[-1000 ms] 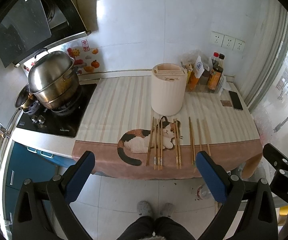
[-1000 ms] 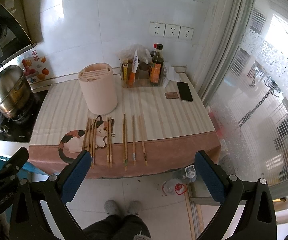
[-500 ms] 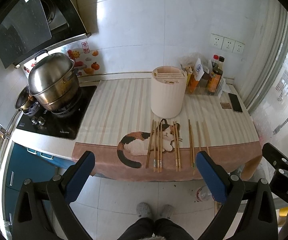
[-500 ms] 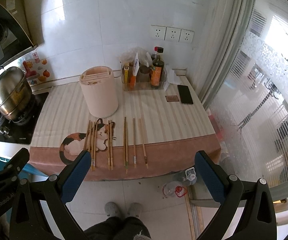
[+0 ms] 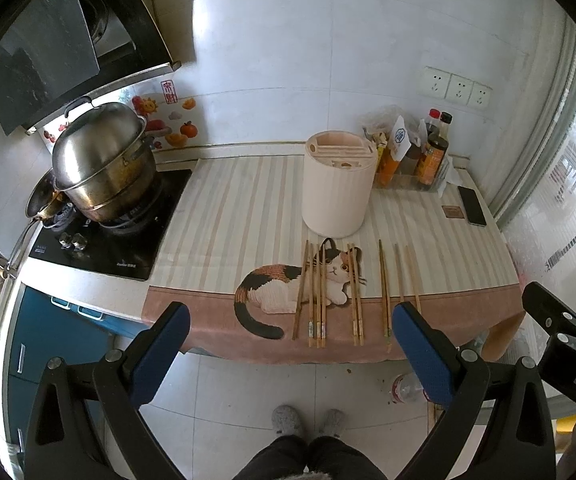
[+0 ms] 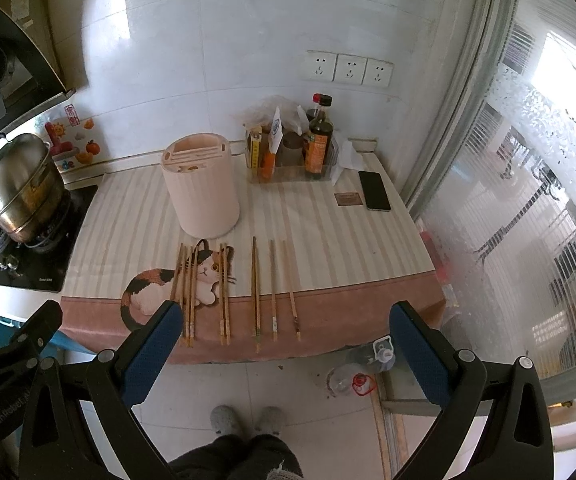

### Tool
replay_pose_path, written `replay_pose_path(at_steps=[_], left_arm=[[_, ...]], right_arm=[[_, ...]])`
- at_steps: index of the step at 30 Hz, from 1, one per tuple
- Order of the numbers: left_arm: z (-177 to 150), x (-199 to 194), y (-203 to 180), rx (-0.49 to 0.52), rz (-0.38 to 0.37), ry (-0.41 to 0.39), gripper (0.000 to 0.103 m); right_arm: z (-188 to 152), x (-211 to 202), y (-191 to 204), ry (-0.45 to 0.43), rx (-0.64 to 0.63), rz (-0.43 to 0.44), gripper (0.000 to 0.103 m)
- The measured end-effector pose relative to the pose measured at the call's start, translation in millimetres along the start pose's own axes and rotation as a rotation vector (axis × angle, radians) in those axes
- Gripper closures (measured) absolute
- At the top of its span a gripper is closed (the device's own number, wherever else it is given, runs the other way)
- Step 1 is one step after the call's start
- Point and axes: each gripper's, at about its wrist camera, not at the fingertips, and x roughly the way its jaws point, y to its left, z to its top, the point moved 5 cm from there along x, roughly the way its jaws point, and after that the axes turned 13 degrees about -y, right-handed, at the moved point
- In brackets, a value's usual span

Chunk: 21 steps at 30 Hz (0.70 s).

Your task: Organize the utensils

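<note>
Several wooden chopsticks point(image 5: 318, 292) lie side by side on the striped cat-print cloth point(image 5: 247, 208), pointing front to back; they also show in the right wrist view point(image 6: 255, 284). A pale pink cylindrical utensil holder point(image 5: 339, 184) stands behind them, also in the right wrist view point(image 6: 201, 184). My left gripper point(image 5: 288, 344) is open and empty, held above the floor in front of the counter. My right gripper point(image 6: 283, 340) is open and empty, also in front of the counter edge.
A steel pot point(image 5: 101, 164) sits on the black stove point(image 5: 107, 240) at left. Sauce bottles point(image 6: 319, 140) stand by the back wall, with a phone point(image 6: 374, 190) at right. A plastic bottle point(image 6: 362, 368) lies on the floor. A frosted window point(image 6: 528, 200) is at right.
Both grippers have moved slightly closer to the counter; the chopsticks and holder look a little nearer. Nothing on the counter has moved.
</note>
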Motion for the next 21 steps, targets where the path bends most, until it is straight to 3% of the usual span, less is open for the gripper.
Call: replay_pose_path(at_steps=[8, 13, 18, 20, 21], left_arm=[[12, 40, 16, 0.014, -0.022, -0.024, 0.0], [18, 97, 34, 0.025, 0.021, -0.013, 0.0], [9, 165, 45, 0.031, 0.067, 0.042, 0.0], [0, 193, 47, 0.035, 0.089, 0.083, 0.0], [-4, 206, 47, 0.032, 0.092, 0.105, 0.0]], right_arm=[[5, 21, 8, 0.006, 0.052, -0.028, 0.0], [3, 59, 2, -0.011, 0.149, -0.032, 0.0], [-7, 119, -9, 0.055, 0.175, -0.08, 0.0], [-14, 146, -15, 0.082, 0.177, -0.091, 0.006], [-18, 159, -17, 0.105, 0.181, -0.087, 0.015]])
